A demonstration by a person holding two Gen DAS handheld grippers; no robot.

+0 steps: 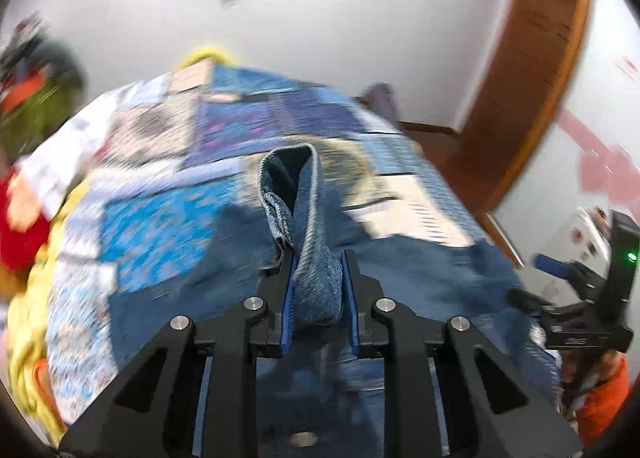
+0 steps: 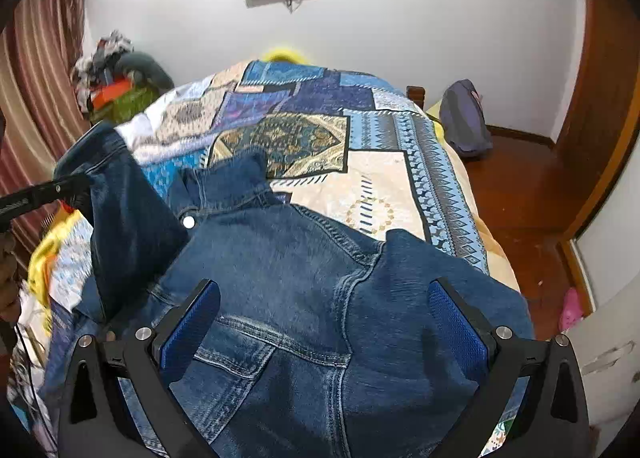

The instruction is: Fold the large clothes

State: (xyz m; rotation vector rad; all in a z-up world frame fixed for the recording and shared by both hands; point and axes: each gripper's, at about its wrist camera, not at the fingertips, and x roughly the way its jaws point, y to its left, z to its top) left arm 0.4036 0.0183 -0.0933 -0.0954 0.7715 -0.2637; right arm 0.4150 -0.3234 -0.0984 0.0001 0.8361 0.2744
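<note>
A blue denim jacket [image 2: 288, 278] lies spread on the bed, collar toward the far end. My left gripper [image 1: 319, 258] is shut on the jacket's sleeve [image 1: 308, 225], whose cuff loops up above the fingertips. In the right wrist view that sleeve [image 2: 120, 193] is held lifted at the left by the left gripper [image 2: 80, 181]. My right gripper [image 2: 324, 298] is open and empty, its blue pads [image 2: 192, 322] wide apart just above the jacket's back. It also shows at the right edge of the left wrist view [image 1: 520, 296].
The bed has a patchwork blue and cream cover [image 2: 360, 145]. A pile of clothes [image 2: 116, 77] sits at the far left by a striped curtain. A purple bag [image 2: 464, 121] rests on the wooden floor at right. A wooden door frame [image 2: 600, 117] stands at right.
</note>
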